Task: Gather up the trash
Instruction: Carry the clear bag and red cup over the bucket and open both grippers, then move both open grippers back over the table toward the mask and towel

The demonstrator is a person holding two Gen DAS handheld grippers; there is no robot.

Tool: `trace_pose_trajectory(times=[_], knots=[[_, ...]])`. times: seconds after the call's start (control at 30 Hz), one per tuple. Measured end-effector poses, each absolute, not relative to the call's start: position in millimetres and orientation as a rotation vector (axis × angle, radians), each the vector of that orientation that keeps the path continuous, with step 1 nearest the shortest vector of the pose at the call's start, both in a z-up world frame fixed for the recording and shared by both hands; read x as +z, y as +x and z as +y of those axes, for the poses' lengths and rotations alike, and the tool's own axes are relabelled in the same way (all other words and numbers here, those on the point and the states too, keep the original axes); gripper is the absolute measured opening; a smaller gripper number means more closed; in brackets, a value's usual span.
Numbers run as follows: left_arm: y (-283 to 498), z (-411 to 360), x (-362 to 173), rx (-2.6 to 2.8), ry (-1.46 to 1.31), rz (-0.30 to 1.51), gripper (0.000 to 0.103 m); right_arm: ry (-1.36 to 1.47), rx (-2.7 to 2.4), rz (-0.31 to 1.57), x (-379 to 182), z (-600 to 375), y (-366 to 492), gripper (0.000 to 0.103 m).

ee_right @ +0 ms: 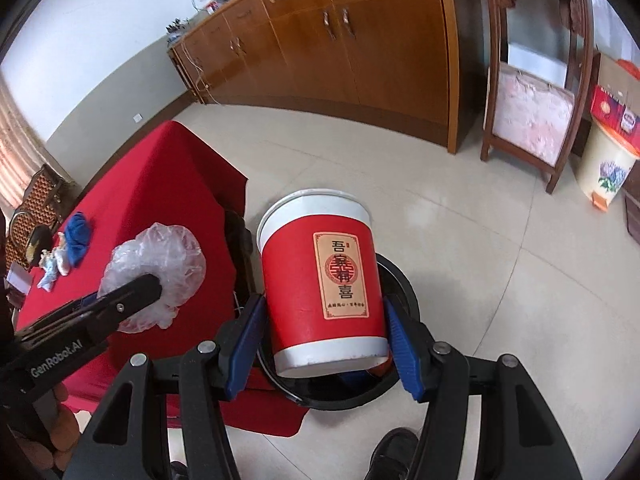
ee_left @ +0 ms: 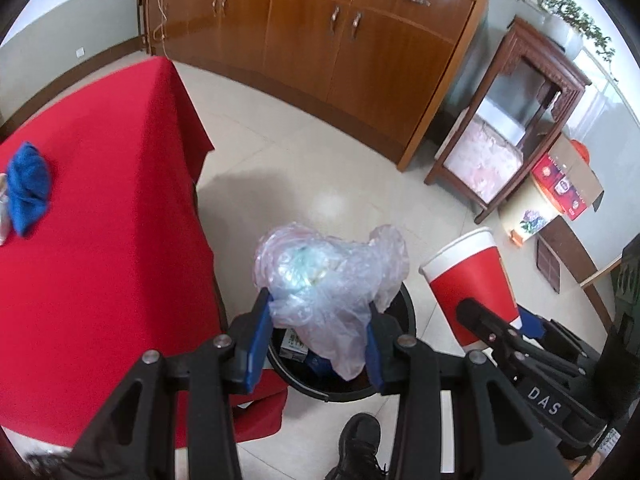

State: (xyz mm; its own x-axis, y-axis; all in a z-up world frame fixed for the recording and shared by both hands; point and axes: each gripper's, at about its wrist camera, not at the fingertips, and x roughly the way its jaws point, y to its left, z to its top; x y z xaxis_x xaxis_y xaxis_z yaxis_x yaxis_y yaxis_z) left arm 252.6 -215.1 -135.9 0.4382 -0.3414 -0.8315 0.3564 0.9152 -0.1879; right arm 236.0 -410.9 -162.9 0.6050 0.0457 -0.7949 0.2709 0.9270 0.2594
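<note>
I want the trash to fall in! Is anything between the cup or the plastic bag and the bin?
Nothing visible. The left claw holds the plastic bag and the right claw holds the cup over the open black bin.

Both grippers, left gripper [ee_left: 318,330] and right gripper [ee_right: 326,340], have black frames, blue pads, silver screws and white "DAS"/"GenRobot.AI" lettering.

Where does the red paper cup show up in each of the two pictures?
Left wrist view: the cup is at lower right, held in the right tool.
Right wrist view: the cup fills the centre, between that tool's blue pads.
Shared landmark: the black bin beneath, beside the red table.
</note>
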Motion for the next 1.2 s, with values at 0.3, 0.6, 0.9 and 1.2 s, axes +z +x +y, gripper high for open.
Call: trace_pose_trajectory(times=[0.3, 0.6, 0.9, 1.2], knots=[[268, -229, -156, -0.427, 0.051, 1.099, 0.047, 0.371, -0.148, 0.987, -189, -416, 267, 0.063], [279, -231, -159, -0.400, 0.062, 1.101, 0.068, 0.400, -0.188, 0.988, -197, -424, 272, 0.072], [279, -229, -143, -0.422, 0.051, 1.056, 0.075, 0.415, -0.206, 0.917, -168, -426, 259, 0.072], [259, -191, -101, -0.375, 0.010, 0.982, 0.075, 0.373, -0.171, 0.896, -142, -402, 251, 0.072]])
